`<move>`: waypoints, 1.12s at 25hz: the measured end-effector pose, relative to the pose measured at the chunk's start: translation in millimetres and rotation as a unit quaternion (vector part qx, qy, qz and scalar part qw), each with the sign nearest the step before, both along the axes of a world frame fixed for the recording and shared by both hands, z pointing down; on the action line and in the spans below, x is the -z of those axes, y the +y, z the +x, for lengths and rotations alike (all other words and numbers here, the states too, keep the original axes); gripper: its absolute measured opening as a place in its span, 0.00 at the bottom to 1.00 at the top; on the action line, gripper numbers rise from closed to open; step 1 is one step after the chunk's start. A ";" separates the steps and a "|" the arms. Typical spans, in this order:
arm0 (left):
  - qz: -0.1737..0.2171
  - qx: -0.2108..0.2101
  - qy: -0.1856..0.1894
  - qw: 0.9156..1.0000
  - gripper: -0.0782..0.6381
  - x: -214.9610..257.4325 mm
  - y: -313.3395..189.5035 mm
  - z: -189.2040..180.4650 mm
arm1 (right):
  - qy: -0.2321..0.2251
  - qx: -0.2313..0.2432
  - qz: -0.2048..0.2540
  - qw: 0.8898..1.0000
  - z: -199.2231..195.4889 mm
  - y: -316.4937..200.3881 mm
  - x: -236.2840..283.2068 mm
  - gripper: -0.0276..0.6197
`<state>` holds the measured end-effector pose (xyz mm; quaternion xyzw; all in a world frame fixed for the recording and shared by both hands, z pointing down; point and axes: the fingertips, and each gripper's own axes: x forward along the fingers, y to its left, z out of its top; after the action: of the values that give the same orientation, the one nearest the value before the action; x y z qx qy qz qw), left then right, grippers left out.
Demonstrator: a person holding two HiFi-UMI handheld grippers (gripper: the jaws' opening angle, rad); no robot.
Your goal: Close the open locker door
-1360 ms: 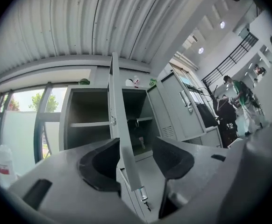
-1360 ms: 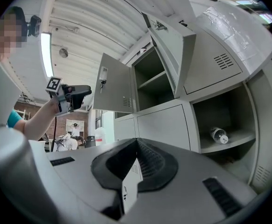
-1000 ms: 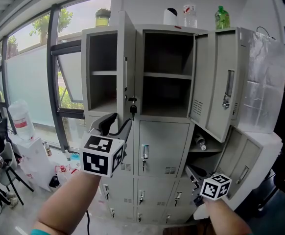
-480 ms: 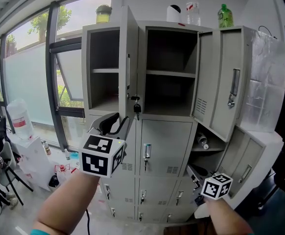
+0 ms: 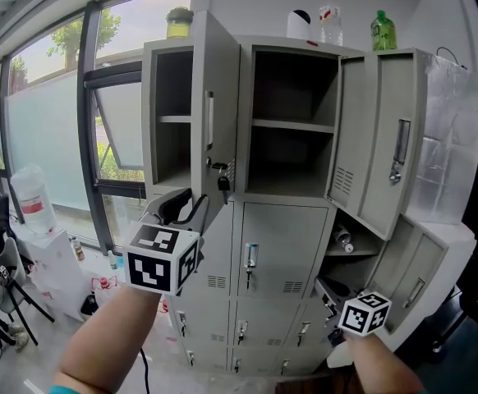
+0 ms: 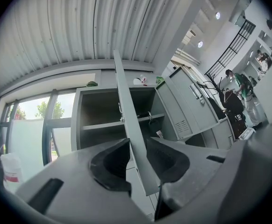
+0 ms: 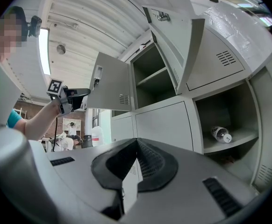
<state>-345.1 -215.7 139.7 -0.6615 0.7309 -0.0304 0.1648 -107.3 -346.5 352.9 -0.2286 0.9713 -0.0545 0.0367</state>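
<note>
L gripper (image 5: 186,208) jaws just closed partway, now clamping bottom edge of door (image 5: 216,97) at locker (image 5: 282,220) top-left. R gripper (image 7: 136,146) shut, empty, near locker's lower right.

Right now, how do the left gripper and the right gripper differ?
The left gripper, whose jaws have just been closing, clamps the lower edge of the upper-left locker door. The right gripper has its jaws together on nothing. In the head view, the left gripper is held higher, up at that door, and the right gripper sits lower. Both carry a marker cube.
</note>
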 end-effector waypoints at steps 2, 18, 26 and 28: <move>-0.001 0.002 0.006 1.000 0.27 -0.8 0.9 -8.4 | 0.001 -0.001 0.000 1.000 -2.7 0.2 -0.4 0.04; -0.005 0.003 0.043 0.999 0.27 -1.1 3.5 -77.5 | 0.007 -0.025 -0.002 1.000 -20.5 4.7 -2.4 0.04; -0.009 -0.008 0.058 0.998 0.27 0.2 -2.8 -112.3 | 0.009 -0.044 -0.005 0.999 -27.3 9.4 -1.7 0.04; -0.011 -0.011 0.059 0.998 0.27 -0.3 -4.6 -119.5 | 0.011 -0.048 -0.006 0.999 -28.8 11.6 -3.5 0.04</move>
<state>-464.6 -220.3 140.0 -0.6717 0.7319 0.0029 0.1144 -136.1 -334.8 356.4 -0.2762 0.9591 -0.0555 0.0272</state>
